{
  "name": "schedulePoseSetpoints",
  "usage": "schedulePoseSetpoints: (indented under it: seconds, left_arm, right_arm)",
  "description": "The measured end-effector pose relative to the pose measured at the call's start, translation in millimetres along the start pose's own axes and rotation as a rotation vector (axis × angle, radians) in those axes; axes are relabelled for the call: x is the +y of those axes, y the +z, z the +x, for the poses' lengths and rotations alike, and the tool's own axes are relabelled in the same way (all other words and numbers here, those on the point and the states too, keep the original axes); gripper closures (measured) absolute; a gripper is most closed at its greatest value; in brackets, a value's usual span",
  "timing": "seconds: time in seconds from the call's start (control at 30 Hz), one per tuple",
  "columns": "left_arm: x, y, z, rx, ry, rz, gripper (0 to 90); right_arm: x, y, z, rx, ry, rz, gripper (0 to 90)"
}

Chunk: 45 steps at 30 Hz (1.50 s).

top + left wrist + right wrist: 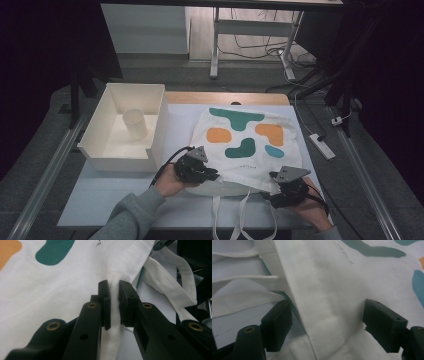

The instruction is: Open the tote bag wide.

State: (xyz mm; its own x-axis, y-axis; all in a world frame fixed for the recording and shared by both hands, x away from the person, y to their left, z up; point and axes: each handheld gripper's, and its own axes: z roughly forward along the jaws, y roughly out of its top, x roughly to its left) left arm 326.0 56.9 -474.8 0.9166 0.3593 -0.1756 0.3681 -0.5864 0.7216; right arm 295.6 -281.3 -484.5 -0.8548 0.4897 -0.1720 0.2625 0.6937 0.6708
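A white tote bag [245, 135] printed with green, orange and teal shapes lies flat on the table, its opening toward the person. At the bag's near left edge, my left gripper [214, 176] is shut on a pinched fold of the cloth. In the left gripper view the pads [106, 297] squeeze that ridge of white fabric [113, 315] between them. My right gripper [274, 191] is at the bag's near right corner. In the right gripper view its jaws stand wide apart with the bag's hem [324, 302] lying between them, and the pads [278, 322] do not touch it. The straps [235, 215] hang over the front edge.
A white open bin [125, 162] stands at the table's left with a pale cup [135, 123] upright inside it. A power strip [321, 146] lies on the floor at the right. Bare white tabletop [115, 195] shows in front of the bin.
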Motion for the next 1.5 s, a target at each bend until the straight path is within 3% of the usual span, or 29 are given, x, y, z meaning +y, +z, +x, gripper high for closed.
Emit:
schedulePoseSetpoints:
  seconds: [0.07, 0.27, 0.5, 0.73, 0.77, 0.9, 1.0, 1.1, 1.37, 1.5]
  left_arm:
    - [0.0, -2.8, 1.0, -0.003, -0.007, -0.013, 80.2]
    - [-0.4, -5.4, 2.1, -0.002, -0.009, -0.018, 80.2]
    - [-0.4, -6.4, 2.0, -0.005, -0.011, -0.023, 80.2]
    - [0.6, -5.3, 0.5, -0.011, -0.009, -0.026, 80.1]
    - [0.6, -5.0, 0.2, -0.010, -0.008, -0.024, 80.2]
    - [0.8, -4.3, -0.7, -0.007, -0.002, -0.017, 80.2]
    - [0.3, -6.4, 0.5, -0.014, -0.013, -0.024, 80.2]
    - [-0.2, -10.0, 0.3, -0.021, -0.028, -0.040, 80.2]
    - [-0.9, -16.7, 0.0, -0.014, -0.024, -0.052, 80.2]
    - [0.8, -30.9, -3.9, -0.006, -0.014, -0.075, 80.3]
  right_arm:
    - [-1.5, 0.0, -1.6, -0.021, 0.004, 0.005, 26.5]
    - [-2.0, -2.9, -6.5, 0.048, 0.036, -0.017, 44.8]
    - [0.0, -8.3, -8.4, 0.033, 0.054, -0.047, 50.7]
    - [3.7, -10.2, -9.2, -0.040, 0.053, -0.037, 65.5]
    - [4.0, -8.5, -9.7, -0.033, 0.065, -0.027, 72.3]
    - [5.5, -5.9, -8.9, -0.012, 0.077, -0.005, 81.7]
    - [9.6, -8.6, -6.5, -0.019, 0.062, -0.002, 84.8]
    - [14.1, -14.2, -6.4, -0.004, 0.069, -0.032, 88.4]
    - [20.5, -22.6, -2.6, 0.000, 0.066, -0.064, 89.3]
    - [25.6, -30.4, 0.0, 0.021, 0.060, -0.100, 89.5]
